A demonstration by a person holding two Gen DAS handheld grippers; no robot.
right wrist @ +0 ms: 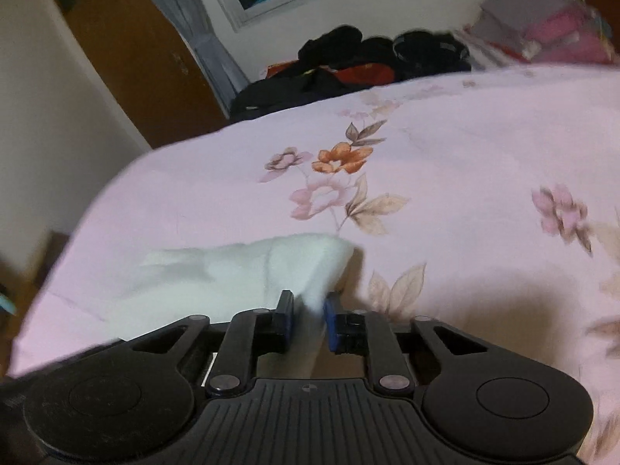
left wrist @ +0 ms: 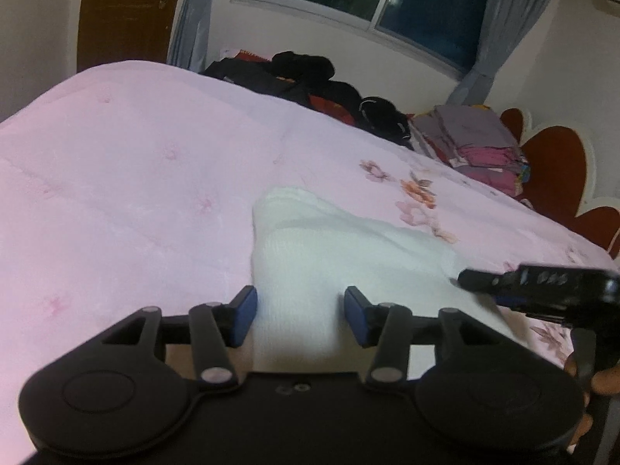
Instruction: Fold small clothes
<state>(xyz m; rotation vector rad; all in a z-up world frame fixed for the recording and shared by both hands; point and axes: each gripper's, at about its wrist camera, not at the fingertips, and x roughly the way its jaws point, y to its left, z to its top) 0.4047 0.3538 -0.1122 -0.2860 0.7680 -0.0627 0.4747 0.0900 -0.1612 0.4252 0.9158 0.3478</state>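
A small white garment [left wrist: 348,240] lies on the pink floral bedspread [left wrist: 116,174]. My left gripper [left wrist: 300,302] is low in the left wrist view. Its blue pads stand apart, and a wide fold of the garment fills the whole gap between them. In the right wrist view my right gripper [right wrist: 309,304] pinches a raised corner of the white garment [right wrist: 240,267], which tents up from its narrow gap. The right gripper [left wrist: 463,279] also shows blurred at the right of the left wrist view, at the garment's other end, with a hand [left wrist: 577,379] under it.
Along the bed's far edge lies a pile of dark clothes [left wrist: 310,85] [right wrist: 368,58]. Beside it sits a stack of folded clothes [left wrist: 476,143] [right wrist: 542,27], against a red-brown headboard [left wrist: 554,162]. A window, grey curtains and a brown door [left wrist: 124,11] are behind.
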